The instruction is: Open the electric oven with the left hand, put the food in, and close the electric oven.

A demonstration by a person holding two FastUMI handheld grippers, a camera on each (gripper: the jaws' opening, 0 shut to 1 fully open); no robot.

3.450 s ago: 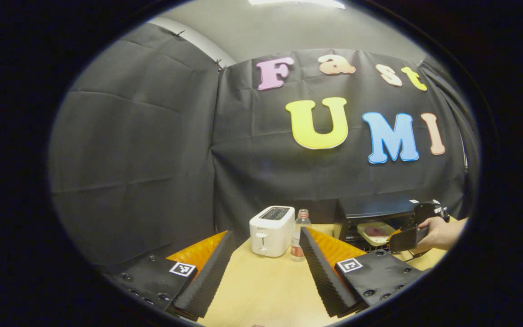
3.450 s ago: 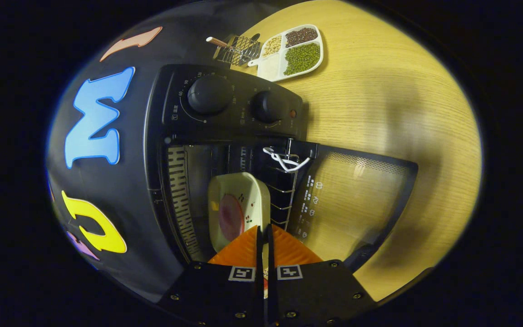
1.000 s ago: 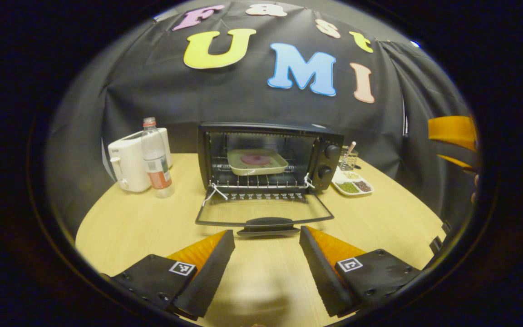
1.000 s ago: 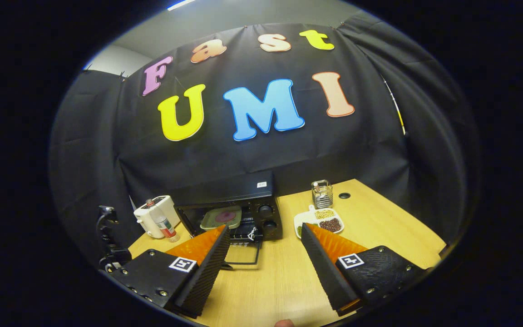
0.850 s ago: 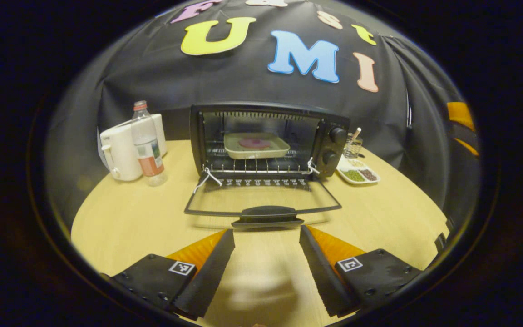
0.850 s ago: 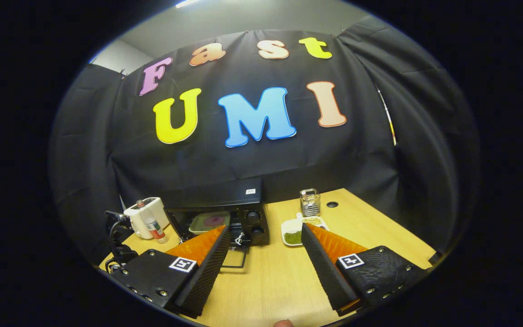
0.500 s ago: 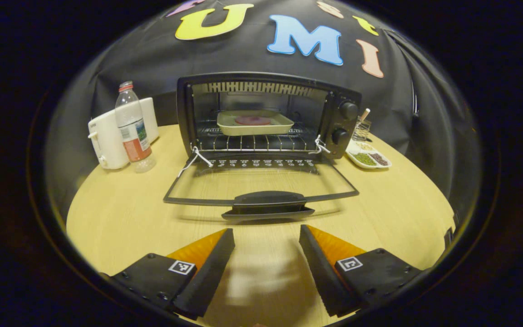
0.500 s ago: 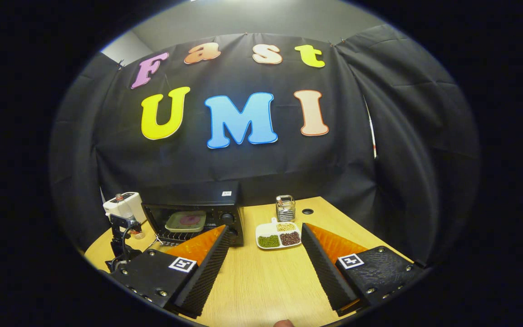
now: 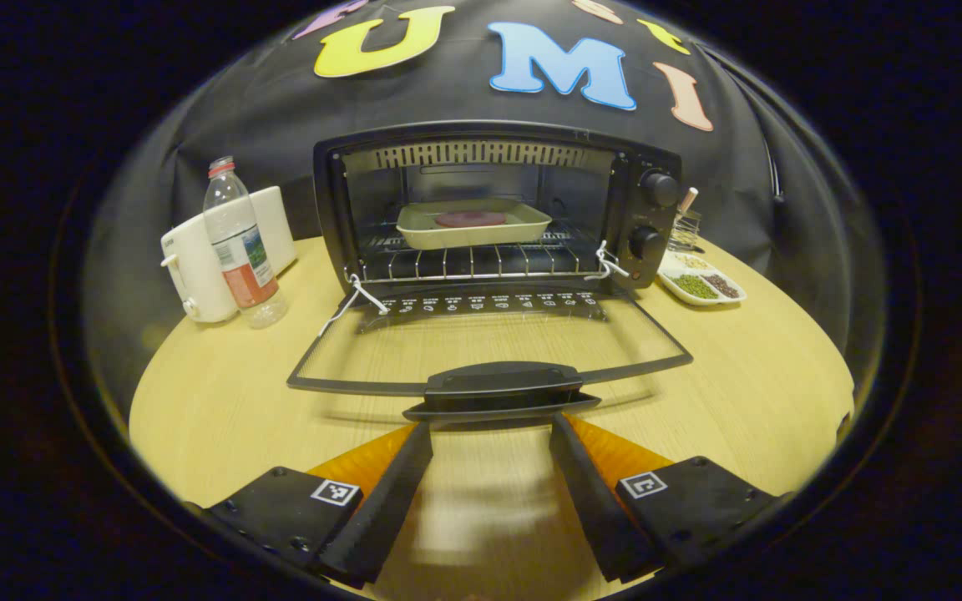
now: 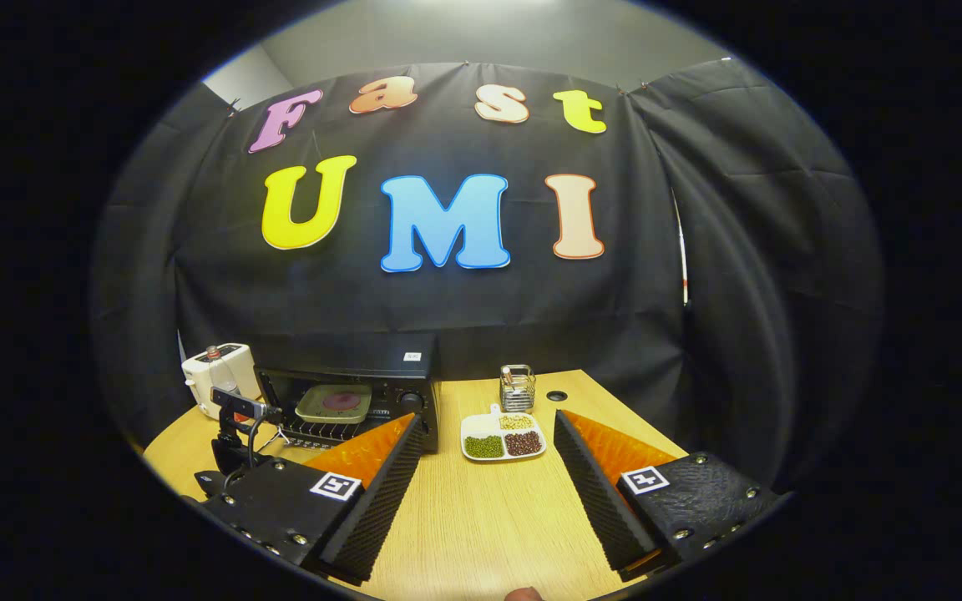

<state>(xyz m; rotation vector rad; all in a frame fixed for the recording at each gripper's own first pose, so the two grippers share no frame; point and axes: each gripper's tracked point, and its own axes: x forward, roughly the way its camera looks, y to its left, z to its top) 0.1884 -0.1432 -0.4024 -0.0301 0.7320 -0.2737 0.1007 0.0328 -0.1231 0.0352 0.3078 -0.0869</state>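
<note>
The black electric oven [image 9: 656, 209] stands open in the left gripper view, its glass door [image 9: 489, 342] lying flat toward me. A cream tray with a round red piece of food [image 9: 471, 219] rests on the wire rack inside. My left gripper [image 9: 489, 427] is open, low over the table, its fingertips just short of the door handle [image 9: 498, 386] and apart from it. In the right gripper view my right gripper [image 10: 485, 427] is open and holds nothing, far back from the oven [image 10: 402, 388]. The tray [image 10: 333, 402] shows inside, with the left gripper's body [image 10: 235, 426] in front of the door.
A white toaster [image 9: 193, 267] and a plastic bottle [image 9: 235, 242] stand left of the oven. A divided white dish of beans [image 9: 702, 285] and a wire holder [image 9: 683, 227] sit to its right. The same dish [image 10: 502, 438] lies ahead of the right gripper on the round wooden table [image 9: 222, 401].
My right gripper let go of the tray inside the oven, opened and drew far back. My left gripper swung toward the oven and came close to the door handle.
</note>
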